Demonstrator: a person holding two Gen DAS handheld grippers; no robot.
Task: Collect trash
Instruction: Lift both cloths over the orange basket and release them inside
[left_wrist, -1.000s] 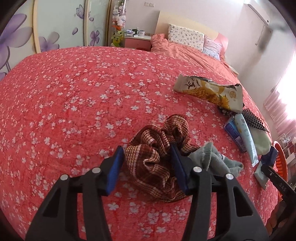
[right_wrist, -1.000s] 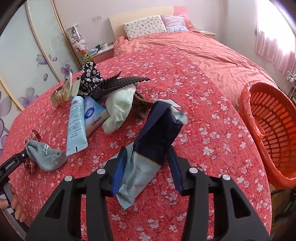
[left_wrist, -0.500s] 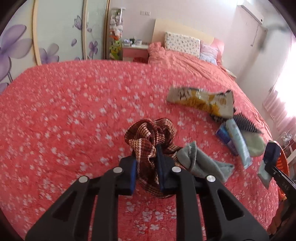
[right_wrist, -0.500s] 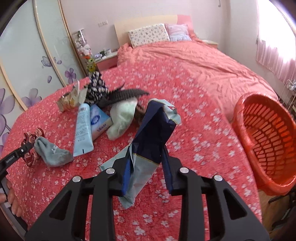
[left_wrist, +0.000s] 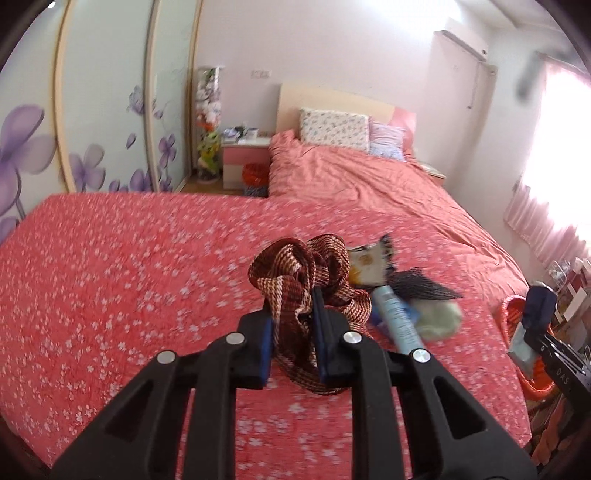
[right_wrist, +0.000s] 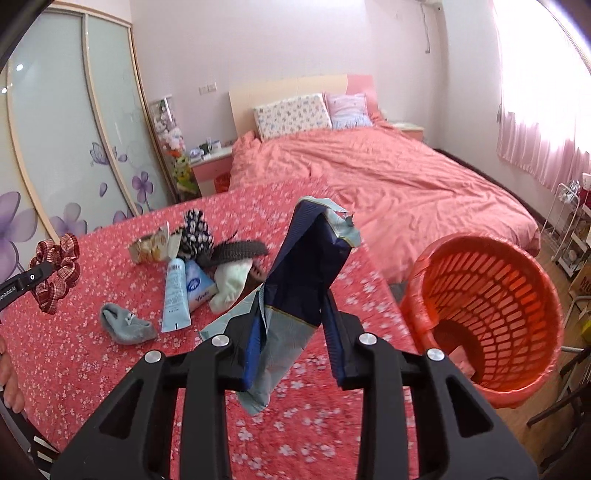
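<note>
My left gripper (left_wrist: 292, 306) is shut on a brown checked scrunchie (left_wrist: 295, 266) and holds it up off the red flowered bedspread (left_wrist: 129, 288). In the right wrist view the same scrunchie (right_wrist: 59, 269) hangs at the far left. My right gripper (right_wrist: 293, 310) is shut on a dark blue and pale blue wrapper (right_wrist: 314, 254), which stands upright between the pads above the bedspread. An orange basket (right_wrist: 491, 306) sits on the floor by the bed's right edge, tilted towards me.
On the bedspread lie a grey sock (right_wrist: 125, 325), a pale blue tube (right_wrist: 176, 291), a tissue pack (right_wrist: 197, 286), a white sock (right_wrist: 231, 282), a black comb (right_wrist: 236, 249), a snack wrapper (right_wrist: 151, 247) and a dark floral scrunchie (right_wrist: 195, 232). A hand (right_wrist: 9, 384) shows at the left edge.
Both grippers closed, the left on the scrunchie and the right on the wrapper, then rose and lifted them off the bedspread. The basket now shows more fully at the right.
</note>
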